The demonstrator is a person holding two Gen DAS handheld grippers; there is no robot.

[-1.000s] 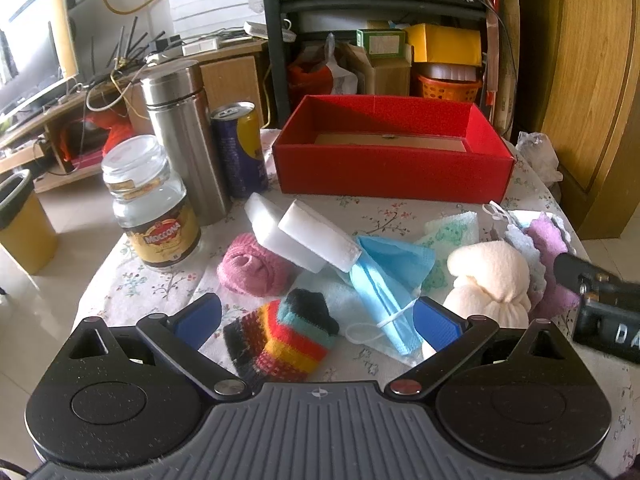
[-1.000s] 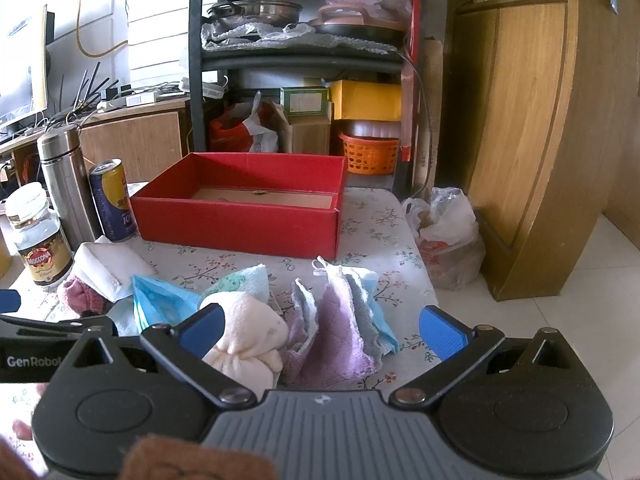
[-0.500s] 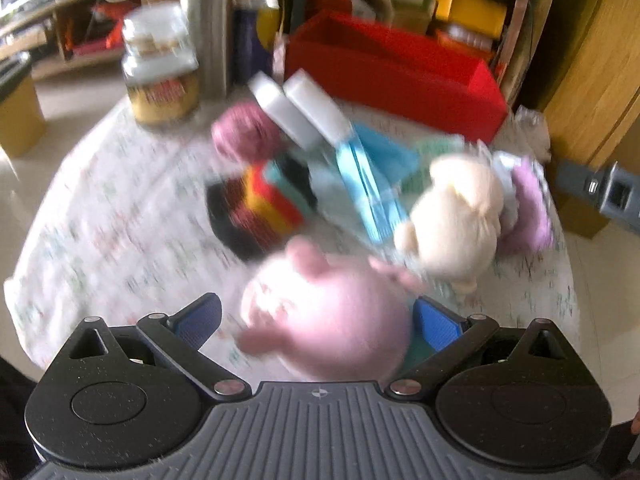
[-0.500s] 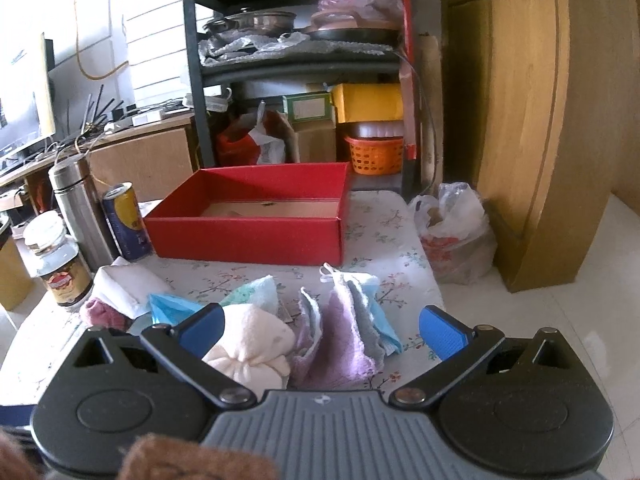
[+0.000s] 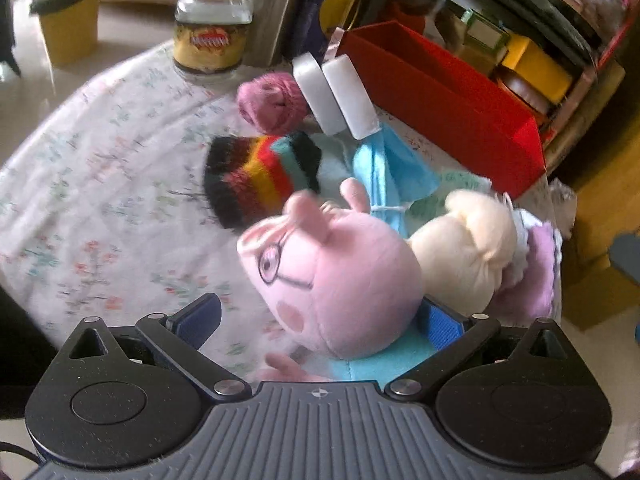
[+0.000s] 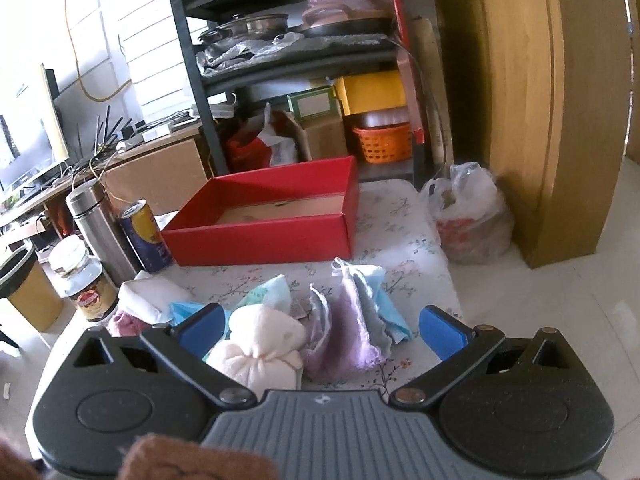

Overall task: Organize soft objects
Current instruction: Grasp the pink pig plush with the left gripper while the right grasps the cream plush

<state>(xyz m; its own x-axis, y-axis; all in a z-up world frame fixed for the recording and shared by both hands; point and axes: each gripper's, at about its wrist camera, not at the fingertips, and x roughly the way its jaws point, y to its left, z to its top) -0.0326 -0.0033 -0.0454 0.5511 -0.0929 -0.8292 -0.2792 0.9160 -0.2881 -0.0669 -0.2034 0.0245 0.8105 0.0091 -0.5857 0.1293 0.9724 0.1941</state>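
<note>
The left gripper (image 5: 318,318) is spread wide around the pink pig plush (image 5: 340,276) on the table (image 5: 100,168). It looks light and squashy; gripping the round head seems best. Farther off waits the red box (image 5: 440,92).

The right gripper (image 6: 320,326) is also spread apart, holding nothing.

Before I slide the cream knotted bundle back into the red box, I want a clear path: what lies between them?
In the right wrist view, a mint-green cloth lies behind the cream knotted bundle; beyond it, bare floral tablecloth reaches the red box.
</note>
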